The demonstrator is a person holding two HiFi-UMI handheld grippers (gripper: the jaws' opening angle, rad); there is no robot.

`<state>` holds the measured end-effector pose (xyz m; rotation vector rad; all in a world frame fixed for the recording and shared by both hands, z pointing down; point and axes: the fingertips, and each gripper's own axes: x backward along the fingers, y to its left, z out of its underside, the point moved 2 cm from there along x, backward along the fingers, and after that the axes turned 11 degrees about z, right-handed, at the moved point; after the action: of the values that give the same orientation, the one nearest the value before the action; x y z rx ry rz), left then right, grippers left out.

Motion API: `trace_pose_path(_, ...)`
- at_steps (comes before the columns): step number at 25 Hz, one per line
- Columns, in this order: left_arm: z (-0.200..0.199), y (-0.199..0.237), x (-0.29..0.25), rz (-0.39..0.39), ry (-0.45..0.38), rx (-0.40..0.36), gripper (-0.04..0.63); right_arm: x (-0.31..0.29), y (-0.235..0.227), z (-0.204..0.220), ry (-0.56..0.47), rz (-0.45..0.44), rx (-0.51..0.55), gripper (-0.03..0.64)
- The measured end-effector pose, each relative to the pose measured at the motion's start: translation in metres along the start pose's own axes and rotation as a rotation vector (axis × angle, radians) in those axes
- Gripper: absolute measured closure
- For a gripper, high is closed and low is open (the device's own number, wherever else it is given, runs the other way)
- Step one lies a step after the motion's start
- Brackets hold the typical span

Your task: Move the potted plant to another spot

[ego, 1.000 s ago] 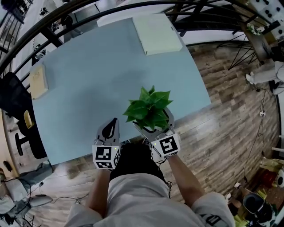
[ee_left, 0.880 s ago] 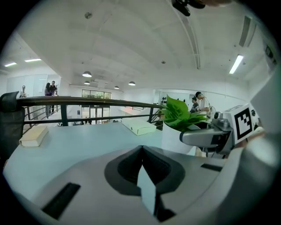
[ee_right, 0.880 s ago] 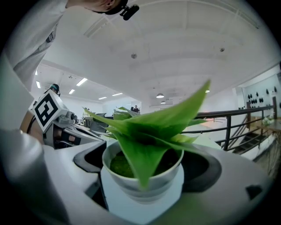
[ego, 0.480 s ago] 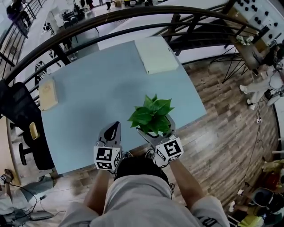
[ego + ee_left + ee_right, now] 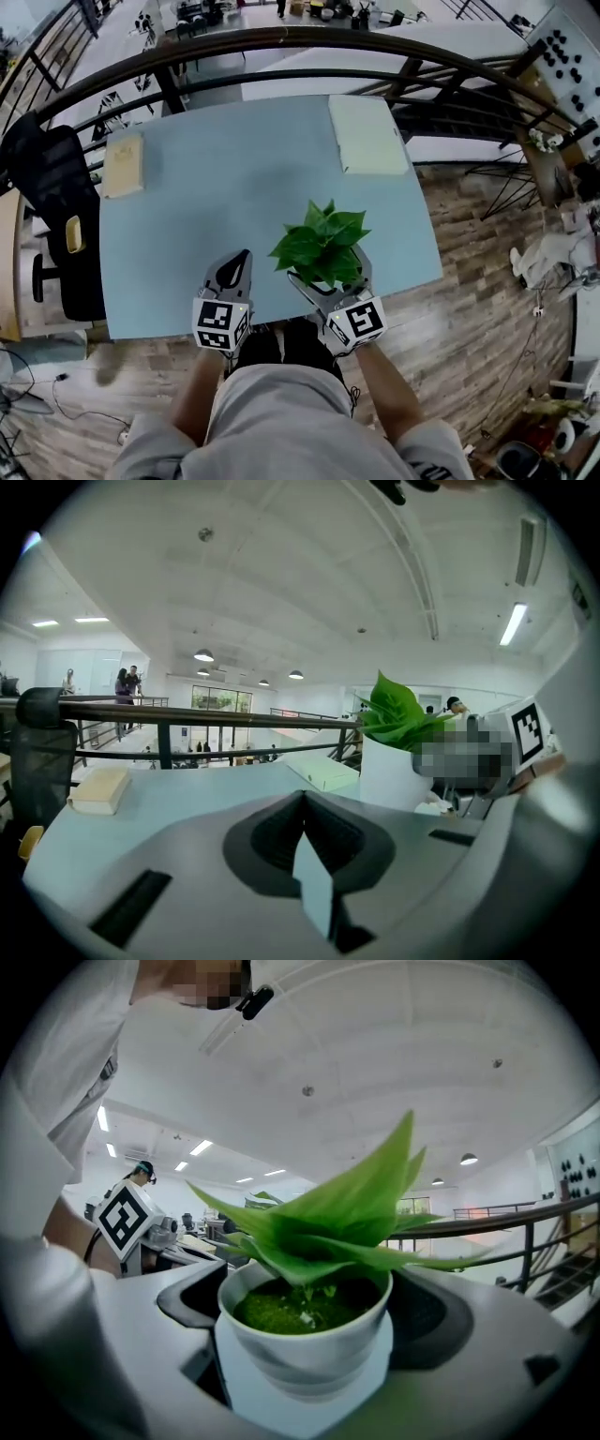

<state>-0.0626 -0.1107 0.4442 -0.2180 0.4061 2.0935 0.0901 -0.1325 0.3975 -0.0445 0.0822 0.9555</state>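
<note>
Now the fingers of our right gripper clamp the potted plant by its white pot, upright over the near right part of the desk, while our left gripper, fingers together on nothing, hangs just to its left.

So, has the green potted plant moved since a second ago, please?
Yes, slightly: the green potted plant is farther in from the pale blue table's near edge, towards the flat white box.
</note>
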Motion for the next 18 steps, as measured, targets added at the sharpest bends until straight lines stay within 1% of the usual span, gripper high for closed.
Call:
trace_pose_path(2,0.0,0.02,0.004,-0.053,-0.009,0.014,0.584,-0.02,0.009,0.002,-0.006,-0.054,-0.012,0.087)
trace_pose_path(4,0.0,0.032,0.01,-0.107,-0.016,0.03,0.584,-0.035,0.019,-0.001,-0.009,-0.12,0.001,0.087)
trace_pose_path(8,-0.003,0.033,0.021,-0.207,-0.025,0.043,0.584,-0.047,0.029,-0.009,-0.023,-0.249,0.021,0.087)
trace_pose_path(14,0.007,0.046,0.049,-0.385,-0.046,0.108,0.584,-0.074,0.054,-0.008,-0.027,-0.439,0.034,0.087)
trace_pose_path(18,0.017,0.046,0.071,-0.51,-0.054,0.145,0.584,-0.084,0.071,-0.006,-0.034,-0.575,0.049,0.087)
